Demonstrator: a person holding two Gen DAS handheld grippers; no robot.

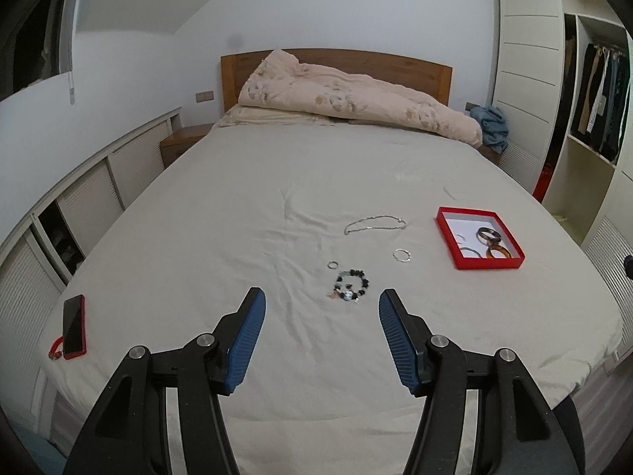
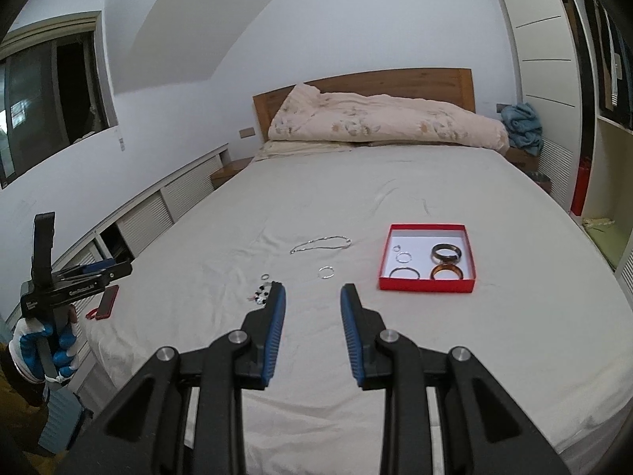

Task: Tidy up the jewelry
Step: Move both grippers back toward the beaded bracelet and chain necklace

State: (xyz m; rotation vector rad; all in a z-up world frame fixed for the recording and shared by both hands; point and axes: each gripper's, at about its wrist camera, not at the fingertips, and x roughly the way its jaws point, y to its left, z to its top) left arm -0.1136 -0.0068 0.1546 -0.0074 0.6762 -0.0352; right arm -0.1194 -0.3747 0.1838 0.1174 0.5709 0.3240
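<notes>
My left gripper (image 1: 320, 304) and right gripper (image 2: 312, 295) hang released, gripping nothing. Left to right on the cream bedsheet (image 1: 237, 213): black-and-white beaded bracelet (image 1: 351, 285), thin silver chain necklace (image 1: 374, 223), small silver ring (image 1: 402, 255), red square cardboard tray (image 1: 488, 264) holding 4 bangles. Risk: chain snagging sheet wrinkles, ring slipping between pads. Gripper lettering unreadable.

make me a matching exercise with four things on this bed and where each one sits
Things:
1. amber-brown bangle
2. thin silver chain necklace
3. black beaded bracelet
4. red-cased phone

Places:
A. bed's left edge
B. inside the red square box
C. on the sheet just ahead of the left gripper fingers
D. stretched out on the sheet, left of the box

Pairs: 1-B, 2-D, 3-C, 4-A
</notes>
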